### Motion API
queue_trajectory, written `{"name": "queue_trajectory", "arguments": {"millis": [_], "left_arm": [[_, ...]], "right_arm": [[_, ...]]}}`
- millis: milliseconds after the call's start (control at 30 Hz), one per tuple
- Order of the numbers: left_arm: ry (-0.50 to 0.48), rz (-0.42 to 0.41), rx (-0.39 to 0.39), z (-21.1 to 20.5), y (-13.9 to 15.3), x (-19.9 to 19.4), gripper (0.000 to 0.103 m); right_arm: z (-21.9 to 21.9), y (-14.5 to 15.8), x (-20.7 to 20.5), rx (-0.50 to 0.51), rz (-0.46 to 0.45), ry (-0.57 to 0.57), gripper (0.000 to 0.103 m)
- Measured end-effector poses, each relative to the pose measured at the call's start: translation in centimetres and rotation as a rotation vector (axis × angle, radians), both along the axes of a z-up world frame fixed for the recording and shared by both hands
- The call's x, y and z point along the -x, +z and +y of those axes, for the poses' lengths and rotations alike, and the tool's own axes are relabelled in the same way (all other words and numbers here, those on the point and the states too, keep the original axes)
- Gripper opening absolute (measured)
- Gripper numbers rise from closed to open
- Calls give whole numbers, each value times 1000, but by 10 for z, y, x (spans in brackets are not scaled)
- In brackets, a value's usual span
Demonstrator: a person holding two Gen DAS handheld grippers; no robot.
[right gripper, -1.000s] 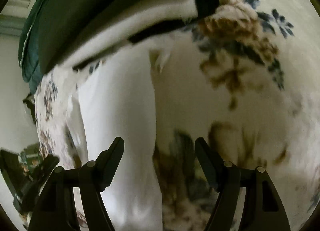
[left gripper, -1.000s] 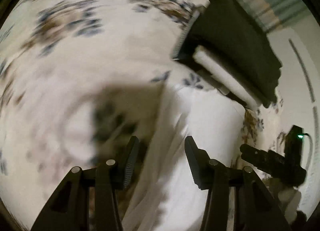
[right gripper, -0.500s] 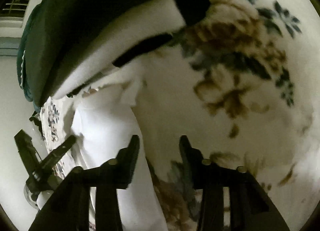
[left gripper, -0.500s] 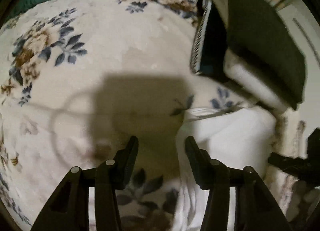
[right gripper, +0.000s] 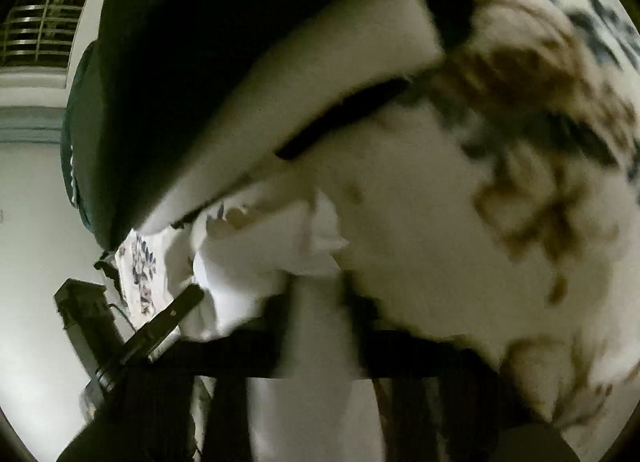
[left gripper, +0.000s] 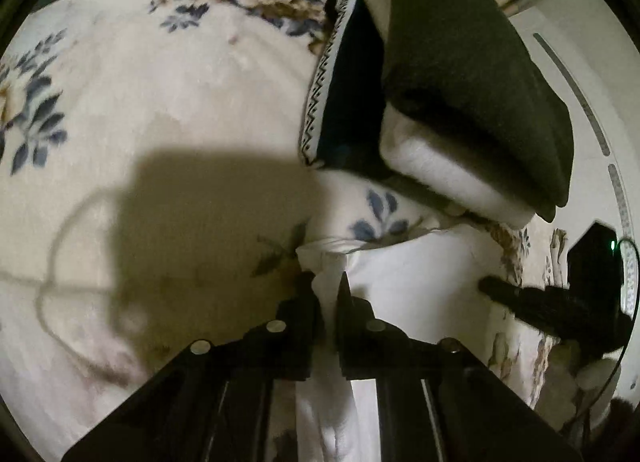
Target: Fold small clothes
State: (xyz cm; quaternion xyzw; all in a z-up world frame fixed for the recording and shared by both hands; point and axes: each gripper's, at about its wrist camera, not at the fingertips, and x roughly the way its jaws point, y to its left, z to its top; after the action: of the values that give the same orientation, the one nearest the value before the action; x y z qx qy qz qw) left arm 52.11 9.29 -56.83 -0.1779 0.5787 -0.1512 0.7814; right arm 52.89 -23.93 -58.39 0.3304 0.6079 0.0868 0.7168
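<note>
A small white garment [left gripper: 416, 282] lies on a floral bedspread [left gripper: 160, 101]. My left gripper [left gripper: 326, 286] is shut on its near left edge, with white cloth bunched between the fingers. The other gripper shows at the right of the left wrist view [left gripper: 532, 302]. In the right wrist view, blurred, my right gripper [right gripper: 318, 290] is shut on the white garment [right gripper: 248, 258], cloth running between the fingers. The left gripper appears there at lower left [right gripper: 168, 322].
A stack of folded clothes, dark green [left gripper: 472, 61] over white [left gripper: 448, 165] and a dark piece with zigzag trim [left gripper: 344, 93], sits just beyond the garment. It fills the upper left of the right wrist view [right gripper: 240, 61]. A white wall lies beyond the bed edge.
Both grippers have closed from open onto the white garment's edges. Both have moved closer to the folded stack.
</note>
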Motion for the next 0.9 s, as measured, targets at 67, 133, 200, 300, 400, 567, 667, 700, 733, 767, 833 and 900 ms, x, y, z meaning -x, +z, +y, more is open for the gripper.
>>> {"name": "queue_trajectory", "arguments": {"millis": [67,133,200,300,400,567,667,700,733,767,833,900], "left_arm": [[-2,10,-1,-1,-7,-6,7],[1,52,38,2,-16,-10,11],[8,89,87,13,-15,-10,19],[53,95,189,41,-7,0,40],[63,99,266,52,-11,5,61],[-33,100,217,18,-27,-9,61],[-73,10,132,-2,-16,-15,43],[-82,-2,117,-7,-14,-16,11],[-102,0,109,-11,-13,-17,10],[-105,-7,96,-13,-11,-16,10],[-112,-35,80,-14,-3,-12,9],[-114,-51,82,-10,6,-7,9]], "right_arm": [[4,4,-9,57,-31,7,1],[6,1,-16,103,-14,9,1],[7,-3,-19,94,20,18,2],[0,-2,-15,44,56,45,18],[-12,-2,-10,5,54,55,66],[-12,-27,-15,-95,80,80,66],[-8,-37,-16,-164,55,57,67],[-7,-37,-16,-179,40,53,65],[-6,-36,-15,-195,23,52,51],[-3,-35,-14,-205,13,60,27],[8,-32,-13,-185,5,84,13],[15,-21,-9,-145,-38,107,6]]}}
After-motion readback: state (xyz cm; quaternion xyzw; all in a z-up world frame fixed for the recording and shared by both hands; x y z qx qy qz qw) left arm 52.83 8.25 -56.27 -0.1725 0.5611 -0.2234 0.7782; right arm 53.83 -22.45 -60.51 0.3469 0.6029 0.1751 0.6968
